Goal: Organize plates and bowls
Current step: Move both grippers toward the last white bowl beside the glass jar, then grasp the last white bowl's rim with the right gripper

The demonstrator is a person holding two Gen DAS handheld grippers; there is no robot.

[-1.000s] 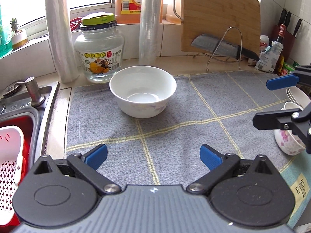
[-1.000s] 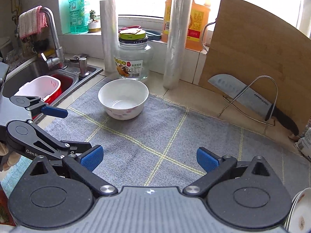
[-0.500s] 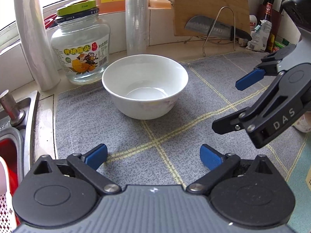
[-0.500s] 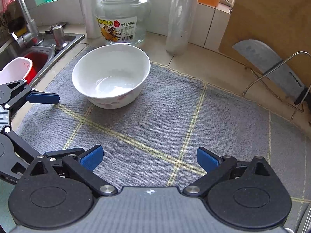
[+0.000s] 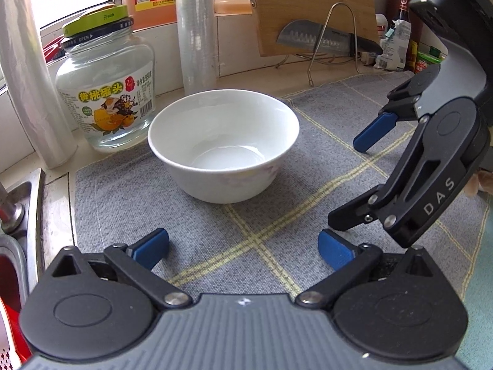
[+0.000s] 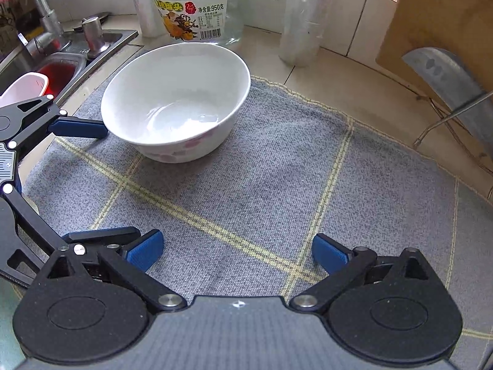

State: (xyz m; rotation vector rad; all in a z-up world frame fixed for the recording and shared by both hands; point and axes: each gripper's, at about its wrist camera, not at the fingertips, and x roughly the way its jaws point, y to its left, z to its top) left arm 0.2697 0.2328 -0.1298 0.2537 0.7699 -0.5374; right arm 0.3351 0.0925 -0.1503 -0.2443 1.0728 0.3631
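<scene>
Kitchen counter by a window, covered with a grey checked mat (image 5: 234, 246) that carries yellow grid lines. Nearest the cameras, both claws hang over bare mat. Left gripper (image 5: 243, 248): jaws opening, already wide apart, nothing between the blue pads. Right gripper (image 6: 237, 251): fingers spread wide, empty; in the left wrist view it sits at the right, tipped steeply down. Next out, the white bowl (image 5: 223, 143) stands upright and empty on the mat, left of centre, with a faint pink floral print on its outer wall. Seen from the right wrist, one left-gripper finger lies just beside the bowl's left wall; contact cannot be resolved. Beyond the bowl: a glass jar (image 5: 106, 92) with a green lid, two rolls of cling film, a cutting board (image 5: 311, 9), and a cleaver on a wire rack. Sink at far left. Judgement: glazed ceramic, rigid, moderately heavy, slick, liable to chip. Best hold looks like pinching the rim, one pad inside and one outside, lifting level.
</scene>
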